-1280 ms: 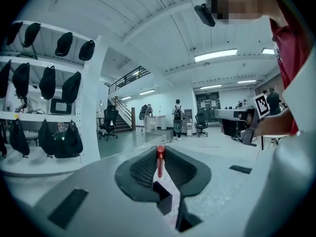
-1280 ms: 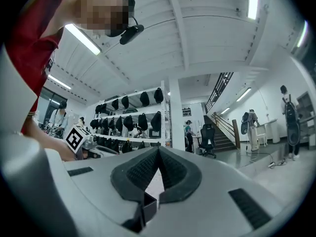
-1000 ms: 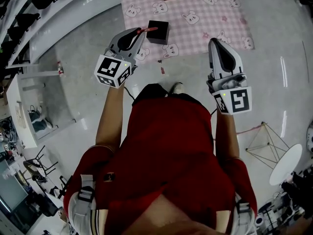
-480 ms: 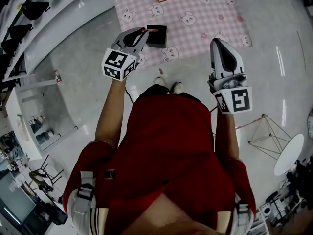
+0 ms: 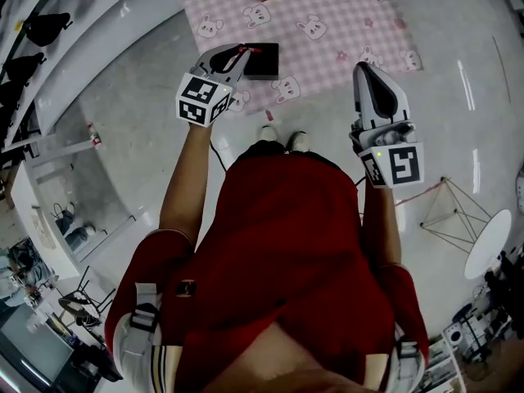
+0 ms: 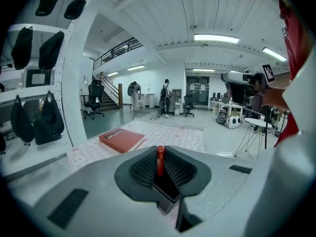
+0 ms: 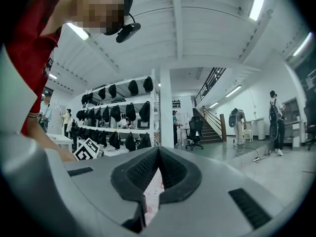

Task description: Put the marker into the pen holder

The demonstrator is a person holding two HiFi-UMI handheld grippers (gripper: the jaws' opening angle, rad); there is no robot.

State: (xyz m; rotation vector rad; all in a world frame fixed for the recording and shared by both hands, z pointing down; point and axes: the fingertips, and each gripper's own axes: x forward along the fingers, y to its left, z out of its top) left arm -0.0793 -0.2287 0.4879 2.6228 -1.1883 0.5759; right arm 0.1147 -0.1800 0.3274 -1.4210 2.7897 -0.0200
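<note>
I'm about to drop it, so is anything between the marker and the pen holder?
Nothing visible. The left gripper holds the red marker above the black pen holder, whose open mouth shows right beneath it.

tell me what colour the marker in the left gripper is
Red. The marker shows best in the left gripper view, held between the fingers.

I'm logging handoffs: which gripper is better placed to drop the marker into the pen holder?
Left. The left gripper is shut on the red marker beside the black pen holder; the right gripper is shut, empty, farther away.
</note>
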